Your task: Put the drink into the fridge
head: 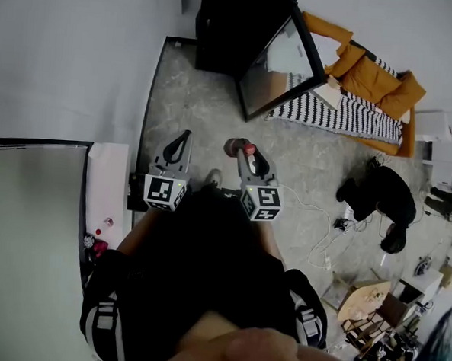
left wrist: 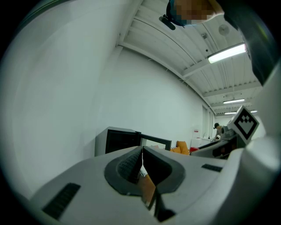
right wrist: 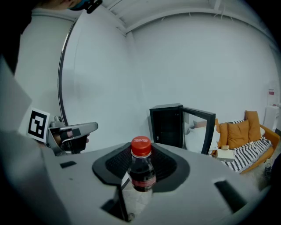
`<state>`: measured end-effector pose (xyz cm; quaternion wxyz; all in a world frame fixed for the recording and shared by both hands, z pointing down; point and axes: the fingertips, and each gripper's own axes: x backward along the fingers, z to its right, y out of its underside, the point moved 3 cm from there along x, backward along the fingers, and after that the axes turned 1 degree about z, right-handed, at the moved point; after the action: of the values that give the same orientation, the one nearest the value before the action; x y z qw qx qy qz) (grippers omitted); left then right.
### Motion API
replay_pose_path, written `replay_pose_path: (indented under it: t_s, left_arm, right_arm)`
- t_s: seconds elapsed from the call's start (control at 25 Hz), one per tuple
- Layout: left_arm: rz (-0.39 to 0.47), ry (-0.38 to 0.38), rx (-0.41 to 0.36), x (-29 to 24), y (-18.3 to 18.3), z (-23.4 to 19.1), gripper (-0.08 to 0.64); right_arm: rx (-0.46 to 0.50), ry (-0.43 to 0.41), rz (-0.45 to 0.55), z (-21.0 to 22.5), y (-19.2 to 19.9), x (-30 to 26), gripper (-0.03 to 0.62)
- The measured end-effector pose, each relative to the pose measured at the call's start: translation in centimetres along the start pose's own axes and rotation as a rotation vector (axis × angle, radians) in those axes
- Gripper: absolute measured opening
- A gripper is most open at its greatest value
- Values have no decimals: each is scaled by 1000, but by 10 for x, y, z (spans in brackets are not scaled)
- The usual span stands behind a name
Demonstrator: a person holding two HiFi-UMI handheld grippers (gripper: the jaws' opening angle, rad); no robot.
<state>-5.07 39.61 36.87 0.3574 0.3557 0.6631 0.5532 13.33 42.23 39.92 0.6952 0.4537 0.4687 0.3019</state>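
In the right gripper view a cola bottle [right wrist: 141, 171] with a red cap [right wrist: 141, 147] stands upright between the pads of my right gripper [right wrist: 141, 160], which is shut on it. From the head view the bottle [head: 236, 147] sits at the tip of the right gripper [head: 248, 156]. Ahead on the floor is the small black fridge [head: 227, 31] [right wrist: 169, 125], its glass door [head: 283, 65] [right wrist: 199, 129] swung open to the right. My left gripper [head: 181, 141] [left wrist: 141, 163] is level beside the right one, shut, with nothing between its jaws.
An orange-cushioned sofa [head: 370, 78] with a striped blanket stands right of the fridge. A black bag [head: 378, 197] and white cables lie on the floor at right. A white table [head: 32, 225] is at my left, and tools and boxes [head: 378, 315] clutter the lower right.
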Motion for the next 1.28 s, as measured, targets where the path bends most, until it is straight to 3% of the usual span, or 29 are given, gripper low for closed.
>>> replay_pose_path:
  t_s: [0.96, 1.28]
  left_arm:
    - [13, 55, 34, 39, -3, -89, 6]
    - [-1, 57, 47, 33, 6, -101, 6]
  right_arm:
    - [-24, 74, 40, -77, -10, -43, 124]
    - [-25, 70, 37, -78, -10, -59, 124]
